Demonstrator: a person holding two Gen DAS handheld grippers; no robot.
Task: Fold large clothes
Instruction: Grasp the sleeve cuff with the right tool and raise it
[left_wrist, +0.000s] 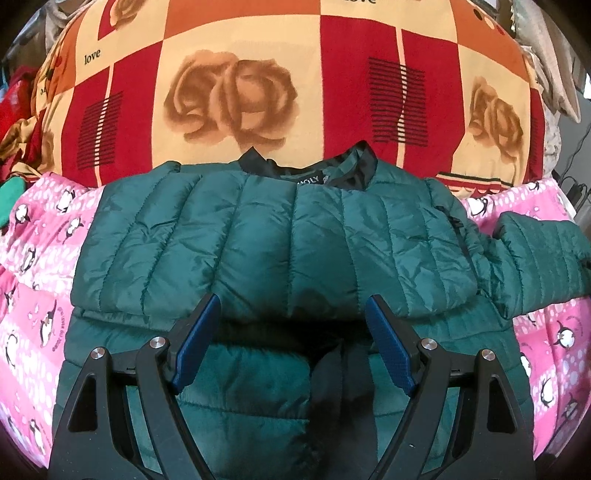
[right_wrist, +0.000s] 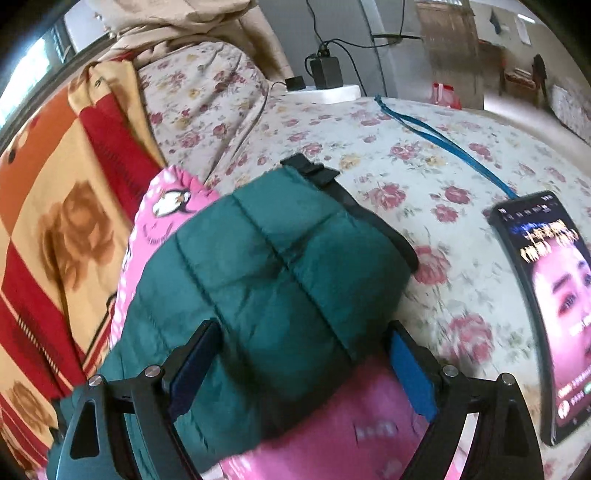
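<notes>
Bedding covers everything I can see: a red, orange and cream blanket printed with roses (left_wrist: 236, 99) lies at the far side, a pink penguin-print fleece (left_wrist: 33, 280) is spread in the middle, and a pale floral bedsheet (right_wrist: 424, 166) runs off to the right. On the pink fleece lies the dark green quilted puffer jacket (left_wrist: 266, 240), collar to the far side, with its upper part already doubled over the lower body, which I take to be a fold partly made. Its right sleeve (right_wrist: 280, 266) sticks out sideways onto the fleece and the floral sheet, so that sleeve looks like the piece left to bring in. My left gripper (left_wrist: 291, 325) hovers over the near edge of the folded layer with its jaws spread apart, gripping nothing, probably placed to steady the bulk. My right gripper (right_wrist: 299, 354) straddles the sleeve with its jaws released, the padding lying between them unpinched. A black smartphone with a lit screen (right_wrist: 546, 302) lies on the sheet to the right, tethered to a blue cable (right_wrist: 443, 147), so I would judge any sweep that way risky.
</notes>
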